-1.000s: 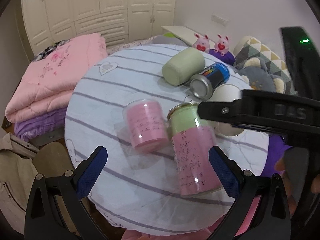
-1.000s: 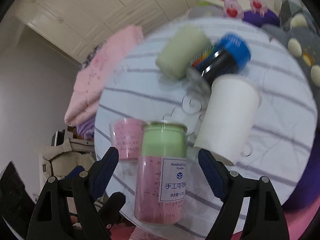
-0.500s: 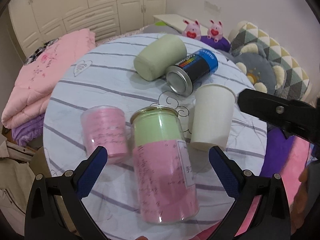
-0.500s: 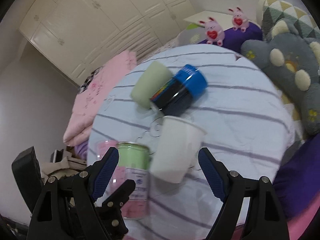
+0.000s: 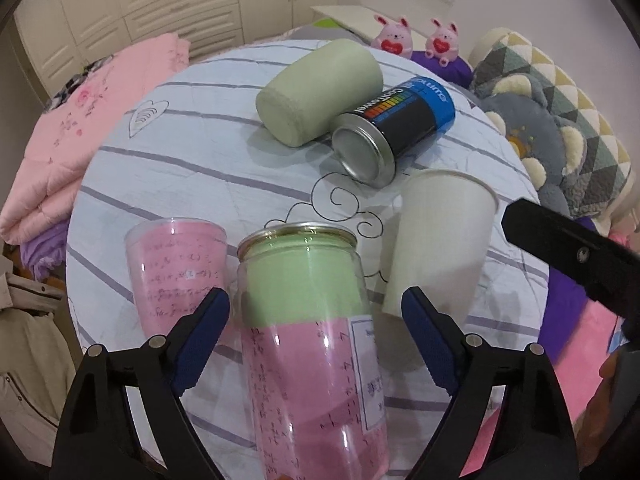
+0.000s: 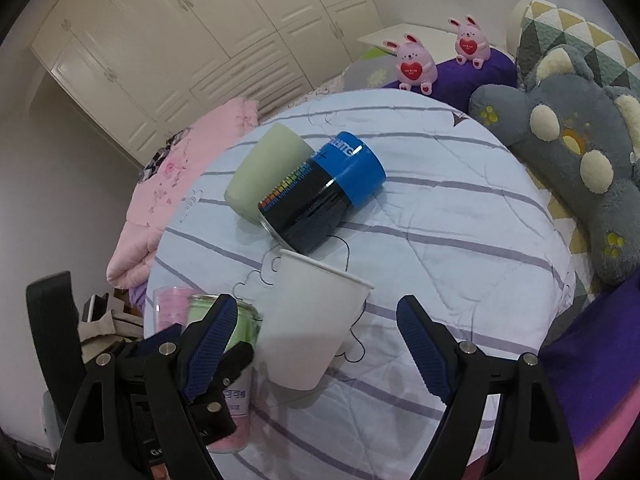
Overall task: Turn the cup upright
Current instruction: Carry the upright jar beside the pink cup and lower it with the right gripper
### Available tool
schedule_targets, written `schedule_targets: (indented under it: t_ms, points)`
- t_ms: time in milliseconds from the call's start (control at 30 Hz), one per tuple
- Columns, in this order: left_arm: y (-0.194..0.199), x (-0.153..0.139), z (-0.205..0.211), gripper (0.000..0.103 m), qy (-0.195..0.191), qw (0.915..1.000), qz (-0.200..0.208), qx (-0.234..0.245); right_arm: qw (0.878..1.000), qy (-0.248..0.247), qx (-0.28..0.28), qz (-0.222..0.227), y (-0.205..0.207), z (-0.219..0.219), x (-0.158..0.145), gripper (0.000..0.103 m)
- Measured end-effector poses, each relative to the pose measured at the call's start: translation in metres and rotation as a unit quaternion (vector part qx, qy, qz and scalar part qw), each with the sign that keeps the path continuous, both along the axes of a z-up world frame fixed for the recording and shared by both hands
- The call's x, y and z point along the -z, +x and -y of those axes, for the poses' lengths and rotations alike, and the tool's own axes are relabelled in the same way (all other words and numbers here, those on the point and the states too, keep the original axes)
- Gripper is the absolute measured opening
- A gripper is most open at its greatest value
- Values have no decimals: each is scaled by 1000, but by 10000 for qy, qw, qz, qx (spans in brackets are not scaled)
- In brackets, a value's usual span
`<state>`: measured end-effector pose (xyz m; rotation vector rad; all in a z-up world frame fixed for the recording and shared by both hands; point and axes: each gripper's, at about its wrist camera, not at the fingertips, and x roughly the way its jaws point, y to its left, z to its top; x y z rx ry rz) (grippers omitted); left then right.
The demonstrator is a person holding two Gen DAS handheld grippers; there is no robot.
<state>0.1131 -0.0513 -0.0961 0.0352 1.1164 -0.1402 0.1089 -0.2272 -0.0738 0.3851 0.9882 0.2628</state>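
A white paper cup [image 5: 438, 246] stands upright, mouth up, on the round striped table; it also shows in the right wrist view [image 6: 312, 326]. My left gripper [image 5: 316, 328] is open, its jaws either side of a tall clear jar [image 5: 312, 344] with green and pink contents, with gaps on both sides. My right gripper [image 6: 312, 344] is open and empty, just in front of the white cup.
A pink plastic cup [image 5: 178, 270] stands left of the jar. A green cylinder [image 5: 320, 92] and a blue-black can [image 5: 394, 132] lie on their sides at the back. The table [image 6: 460, 216] edge is close. Cushions [image 6: 568, 148] sit right, pink bedding [image 5: 76, 148] left.
The right gripper has pulled back and away from the white cup, which now stands free. The left gripper has moved closer, so the jar sits between its jaws.
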Motion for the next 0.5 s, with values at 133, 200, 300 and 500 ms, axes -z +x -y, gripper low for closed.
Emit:
schedule_targets:
  t_ms: [133, 200, 300, 500]
  points:
    - [7, 5, 1, 87, 18, 9999, -96, -44, 9999, 2, -72, -81, 3, 0, 6, 83]
    - [9, 8, 2, 86, 21, 9999, -143, -36, 9999, 12, -90, -94, 3, -1, 7, 83]
    - [12, 14, 3, 84, 37, 9997, -243, -27, 9998, -13, -127, -132, 4, -3, 9, 83]
    - [18, 20, 2, 77, 10, 9994, -334, -70, 9996, -28, -146, -228, 6, -5, 15, 83]
